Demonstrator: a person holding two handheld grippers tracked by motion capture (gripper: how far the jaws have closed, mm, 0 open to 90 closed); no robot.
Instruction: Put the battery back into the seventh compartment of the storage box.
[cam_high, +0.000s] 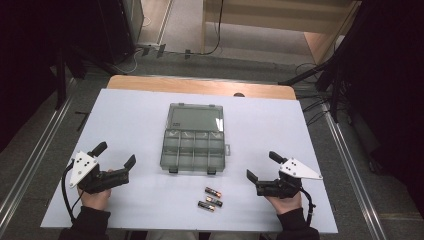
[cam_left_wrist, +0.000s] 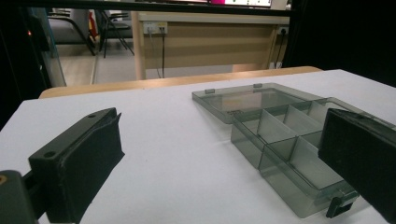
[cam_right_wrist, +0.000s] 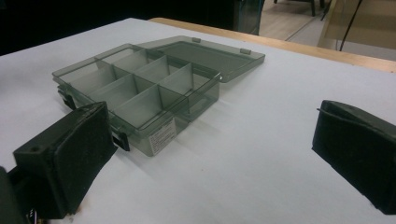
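Note:
A smoky clear compartment box (cam_high: 194, 150) lies open at the table's middle, its lid (cam_high: 196, 117) folded back flat toward the far side. Three small batteries (cam_high: 211, 197) lie loose just in front of it. My left gripper (cam_high: 116, 155) rests open at the near left, jaws wide apart with nothing between them. My right gripper (cam_high: 263, 166) rests open at the near right, likewise holding nothing. In the left gripper view the gripper (cam_left_wrist: 219, 126) faces the box (cam_left_wrist: 289, 135), which sits to the right. From the right gripper (cam_right_wrist: 212, 119), the box (cam_right_wrist: 135, 88) appears at the left, its compartments bare.
The white board (cam_high: 130, 115) covers a wooden table (cam_high: 200, 86) whose far edge shows. Metal rails (cam_high: 350, 160) run along both sides. Cables (cam_high: 150, 50) lie on the floor beyond, near a wooden desk (cam_high: 280, 15).

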